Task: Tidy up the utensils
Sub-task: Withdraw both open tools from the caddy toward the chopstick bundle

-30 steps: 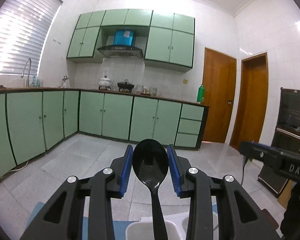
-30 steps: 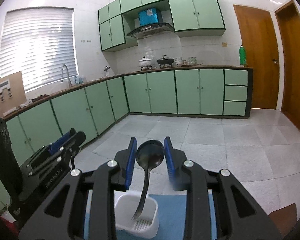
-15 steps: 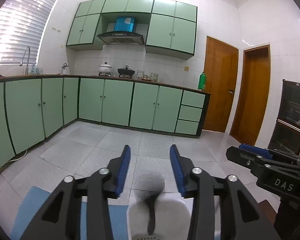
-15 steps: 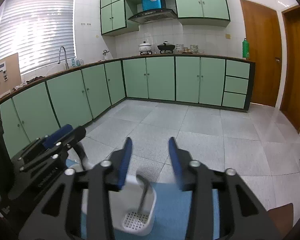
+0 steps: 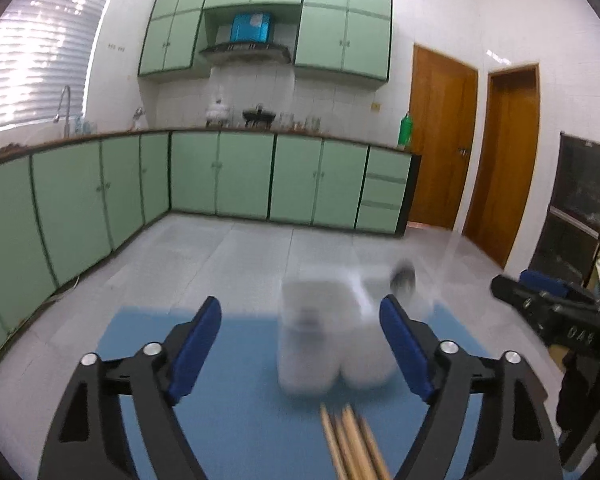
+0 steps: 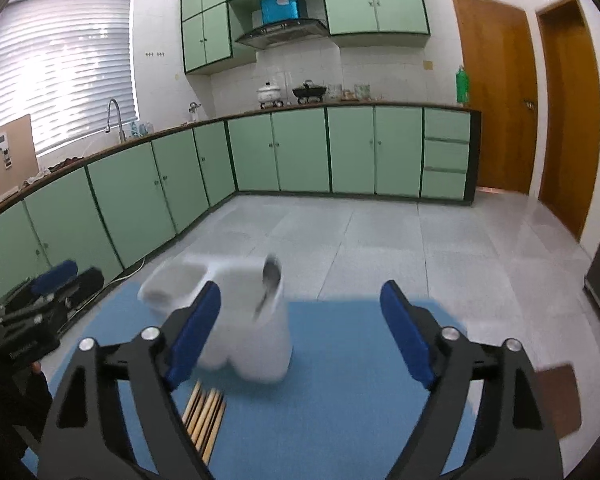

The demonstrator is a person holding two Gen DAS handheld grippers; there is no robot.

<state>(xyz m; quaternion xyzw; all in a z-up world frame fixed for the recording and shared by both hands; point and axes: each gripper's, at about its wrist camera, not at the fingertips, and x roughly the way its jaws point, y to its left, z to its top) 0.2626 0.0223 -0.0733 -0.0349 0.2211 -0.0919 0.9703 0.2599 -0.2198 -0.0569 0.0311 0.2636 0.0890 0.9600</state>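
A white two-compartment utensil holder (image 5: 320,340) (image 6: 244,320) stands on a blue mat (image 5: 236,432) (image 6: 340,400), blurred by motion. A black spoon (image 6: 270,284) stands in its right compartment; its bowl also shows in the left wrist view (image 5: 404,276). Wooden chopsticks (image 5: 350,444) (image 6: 206,416) lie on the mat in front of the holder. My left gripper (image 5: 300,348) is open and empty, near side of the holder. My right gripper (image 6: 300,332) is open and empty, just right of the holder.
The mat lies on a table whose brown corner (image 6: 556,396) shows at right. Green kitchen cabinets (image 6: 300,152) line the far walls across a grey tiled floor. Each gripper shows at the edge of the other's view (image 5: 548,308) (image 6: 40,300).
Both grippers let go of the black spoons, opened wide and pulled back and up from the holder. The spoons now rest in the holder, and the chopsticks have come into view.
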